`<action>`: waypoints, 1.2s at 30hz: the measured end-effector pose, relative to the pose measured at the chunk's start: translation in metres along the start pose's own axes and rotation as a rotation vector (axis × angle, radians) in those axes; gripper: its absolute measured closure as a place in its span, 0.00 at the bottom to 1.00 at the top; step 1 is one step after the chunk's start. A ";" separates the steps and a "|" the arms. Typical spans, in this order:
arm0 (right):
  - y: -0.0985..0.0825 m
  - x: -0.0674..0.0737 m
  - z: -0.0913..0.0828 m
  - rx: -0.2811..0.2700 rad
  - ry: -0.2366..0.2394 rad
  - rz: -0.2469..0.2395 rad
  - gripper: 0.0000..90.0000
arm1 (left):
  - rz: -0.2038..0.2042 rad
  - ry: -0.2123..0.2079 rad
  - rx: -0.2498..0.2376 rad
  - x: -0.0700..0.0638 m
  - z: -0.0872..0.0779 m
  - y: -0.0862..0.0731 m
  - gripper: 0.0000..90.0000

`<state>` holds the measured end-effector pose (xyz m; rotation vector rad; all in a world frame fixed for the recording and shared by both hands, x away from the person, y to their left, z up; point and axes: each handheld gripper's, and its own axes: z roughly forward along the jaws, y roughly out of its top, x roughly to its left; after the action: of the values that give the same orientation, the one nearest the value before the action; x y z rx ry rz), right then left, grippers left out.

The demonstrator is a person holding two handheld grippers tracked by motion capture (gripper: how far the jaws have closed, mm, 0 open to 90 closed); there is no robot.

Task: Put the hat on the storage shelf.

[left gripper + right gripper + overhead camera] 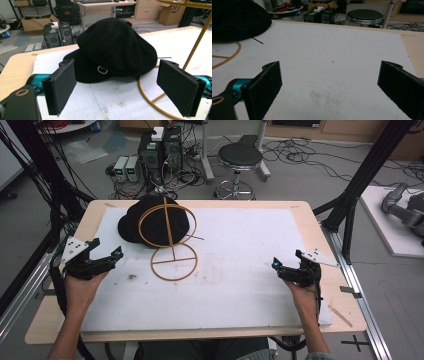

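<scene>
Both hand-held grippers (118, 254) (274, 264) wide, empty.

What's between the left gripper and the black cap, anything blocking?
Nothing visible. The left gripper has its jaws open and aims straight at the black cap across bare white mat. The gold wire stand rises to the cap's right, its base ring curving under the right jaw, beside the approach, not across it.
</scene>
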<state>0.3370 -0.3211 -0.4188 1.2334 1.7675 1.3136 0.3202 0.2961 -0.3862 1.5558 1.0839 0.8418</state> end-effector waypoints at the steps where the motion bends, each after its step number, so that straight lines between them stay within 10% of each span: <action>1: 0.000 0.000 0.000 0.000 -0.002 0.002 0.06 | 0.000 0.000 0.000 0.000 0.000 0.000 0.18; 28: 0.001 0.002 0.003 0.003 -0.002 -0.026 0.06 | 0.000 -0.073 -0.032 0.017 0.010 0.010 0.18; 36: 0.001 0.003 0.004 0.007 -0.002 -0.014 0.06 | 0.075 -0.110 -0.018 0.021 0.026 0.033 0.18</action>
<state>0.3395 -0.3168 -0.4187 1.2240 1.7778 1.2991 0.3582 0.3042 -0.3603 1.6166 0.9416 0.8050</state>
